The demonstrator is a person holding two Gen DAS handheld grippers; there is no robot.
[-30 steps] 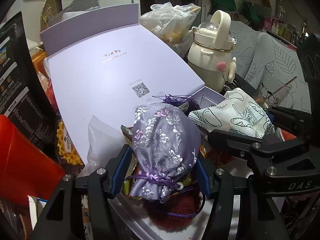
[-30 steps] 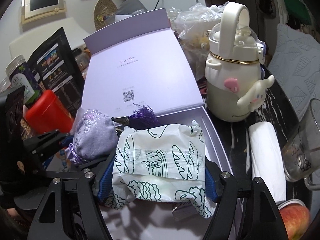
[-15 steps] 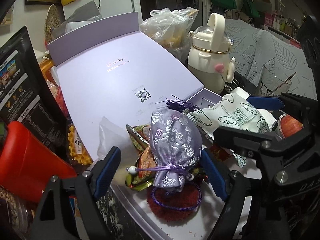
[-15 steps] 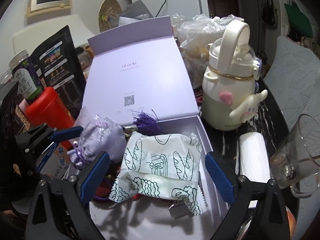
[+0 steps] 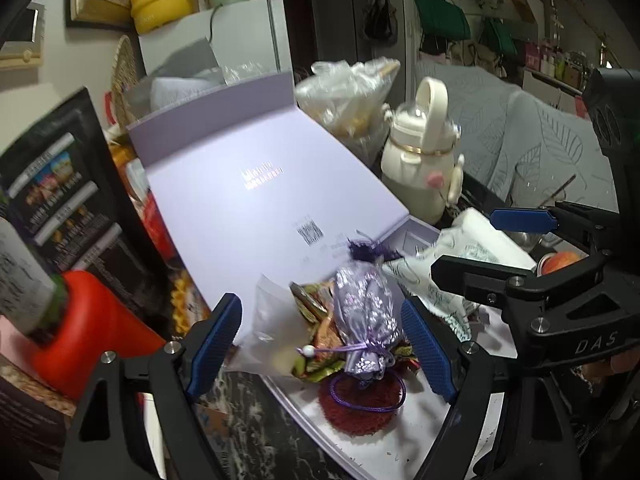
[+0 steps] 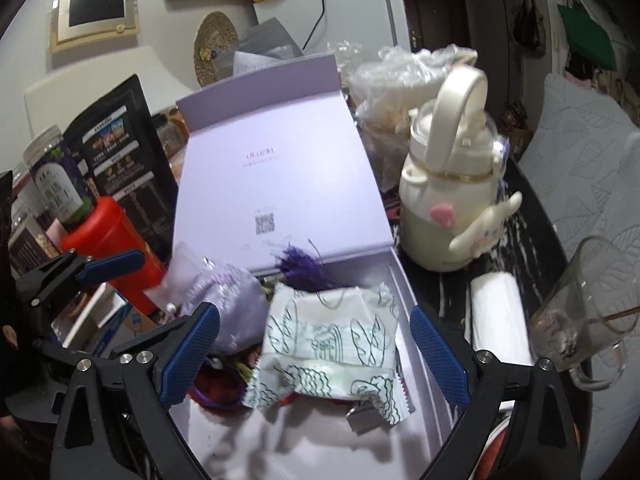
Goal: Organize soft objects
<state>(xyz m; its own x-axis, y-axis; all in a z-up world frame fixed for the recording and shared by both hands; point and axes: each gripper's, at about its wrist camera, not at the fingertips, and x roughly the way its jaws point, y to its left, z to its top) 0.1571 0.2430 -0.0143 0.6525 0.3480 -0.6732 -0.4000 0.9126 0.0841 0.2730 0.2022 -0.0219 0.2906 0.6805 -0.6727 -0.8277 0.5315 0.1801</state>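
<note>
1. Left wrist view showed the left tongs (image 5: 322, 342) spread wide and gripping nothing, their blue pads flanking, but apart from, a lavender brocade drawstring pouch (image 5: 367, 318) that lay in the open lilac gift box (image 5: 416, 450) atop crinkled snack wrappers (image 5: 316, 322) and a red crocheted pad (image 5: 362, 414).
2. Right wrist view showed the right tongs (image 6: 314, 354) likewise released, with a white tissue pack printed in green (image 6: 332, 350) lying loose between the pads inside the same box (image 6: 400, 276), beside the pouch (image 6: 230, 306).
3. Both soft items appeared placed; the sound course would be to lift each tool straight clear, keeping the pads off the pouch's purple cord (image 5: 366, 398) and the pack's crimped edge.
4. Only the left camera revealed the cord loop, the wrappers and the right tool's arm crossing its frame.
5. Only the right camera revealed a white paper roll (image 6: 498, 320), a glass mug (image 6: 582, 308) and the cream character bottle (image 6: 450, 200) on the bench beside the box.
</note>
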